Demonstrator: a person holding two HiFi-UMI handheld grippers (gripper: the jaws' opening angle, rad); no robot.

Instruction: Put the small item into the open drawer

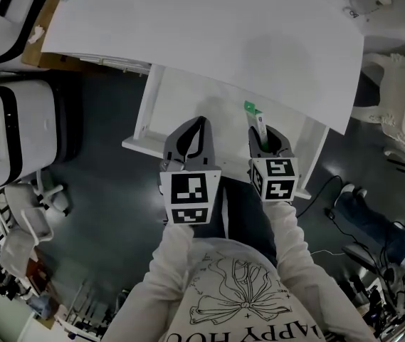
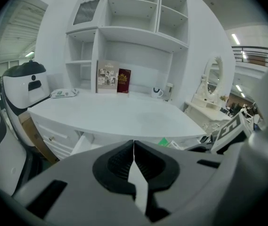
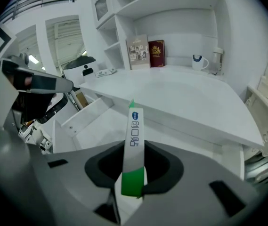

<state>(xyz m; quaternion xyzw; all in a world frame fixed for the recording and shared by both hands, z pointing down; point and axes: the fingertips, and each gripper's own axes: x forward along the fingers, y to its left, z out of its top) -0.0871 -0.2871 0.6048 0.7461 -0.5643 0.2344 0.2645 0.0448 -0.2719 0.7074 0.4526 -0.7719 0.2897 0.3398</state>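
There are two claws, the left claw (image 1: 201, 122) and the right claw (image 1: 265, 135), and two marker cubes, the left marker cube (image 1: 190, 194) and the right marker cube (image 1: 275, 178). There is one green-and-white tube (image 3: 134, 140), one open drawer (image 1: 147, 105) and one white desk (image 1: 209, 27). At the back of the desk stand two books, the pale book (image 2: 107, 76) and the red book (image 2: 124, 80), with one mug (image 3: 199, 61) and one flat packet (image 2: 64, 93). Beside the desk are two white suitcases, the upper suitcase (image 1: 3, 13) and the lower suitcase (image 1: 17, 130), and one oval mirror (image 2: 212, 76).
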